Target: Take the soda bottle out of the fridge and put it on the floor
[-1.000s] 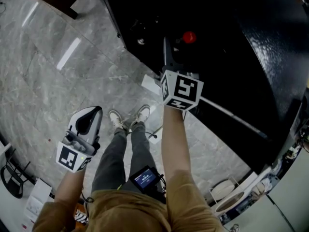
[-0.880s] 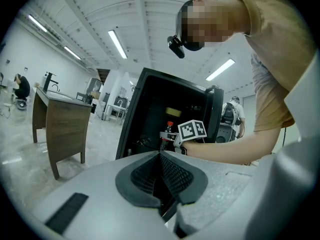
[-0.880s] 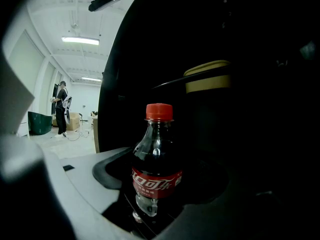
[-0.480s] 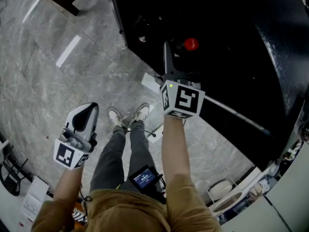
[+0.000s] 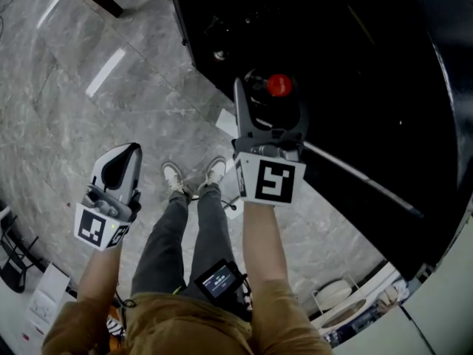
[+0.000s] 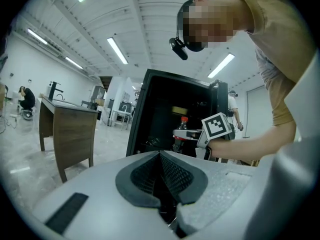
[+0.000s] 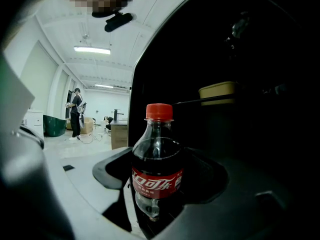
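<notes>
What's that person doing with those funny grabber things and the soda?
A person is holding a two-jaw gripper in each hand. The right gripper is closed on a soda bottle with a red cap, holding it upright at the open front of the black fridge. The left gripper is shut and empty, held off to the side above the grey floor. The bottle is not on the floor yet.
</notes>
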Demonstrator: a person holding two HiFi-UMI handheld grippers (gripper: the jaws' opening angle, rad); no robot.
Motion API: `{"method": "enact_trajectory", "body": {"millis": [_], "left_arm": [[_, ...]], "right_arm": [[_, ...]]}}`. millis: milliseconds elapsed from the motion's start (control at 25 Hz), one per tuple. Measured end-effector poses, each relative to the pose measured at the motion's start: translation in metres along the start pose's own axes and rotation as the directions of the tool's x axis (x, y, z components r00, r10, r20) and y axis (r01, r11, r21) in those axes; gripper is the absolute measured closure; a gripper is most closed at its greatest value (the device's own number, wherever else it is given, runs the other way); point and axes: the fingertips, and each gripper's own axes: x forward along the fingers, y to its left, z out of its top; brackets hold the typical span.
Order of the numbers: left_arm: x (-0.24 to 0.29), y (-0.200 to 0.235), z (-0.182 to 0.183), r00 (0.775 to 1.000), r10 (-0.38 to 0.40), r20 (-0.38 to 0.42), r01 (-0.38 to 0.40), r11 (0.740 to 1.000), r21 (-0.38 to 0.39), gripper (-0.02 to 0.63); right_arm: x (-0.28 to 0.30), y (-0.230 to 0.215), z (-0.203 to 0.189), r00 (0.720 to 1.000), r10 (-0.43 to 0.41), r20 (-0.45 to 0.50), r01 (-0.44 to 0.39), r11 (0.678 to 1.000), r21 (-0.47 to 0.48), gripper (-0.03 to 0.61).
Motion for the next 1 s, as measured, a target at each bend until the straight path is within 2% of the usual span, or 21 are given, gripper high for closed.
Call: {"method": "enact_trajectory", "body": {"millis": [200,560,1000], "left_arm": [[0.019,-0.006,-0.013,1.0,-0.006,0.017,0.005,1.0,0.017,0.612],[0.019,-0.007,-0.037,0.998,0.017,0.064,-0.018,1.0,0.024,0.612],[0.007,0.024,-0.091,0.994,0.066,0.085,-0.071,0.996,0.051,0.612]], "right_arm": [[-0.013,0.012,-0.002,0.998,0.06,0.019,-0.06,0.998,-0.007,0.285],[-0.032,0.044,-0.042,0.985,0.171,-0.019,-0.171,0.985,-0.028,0.285],[-0.026,0.087,-0.125,0.957,0.282,-0.065,-0.284,0.958,-0.041,0.285]]}}
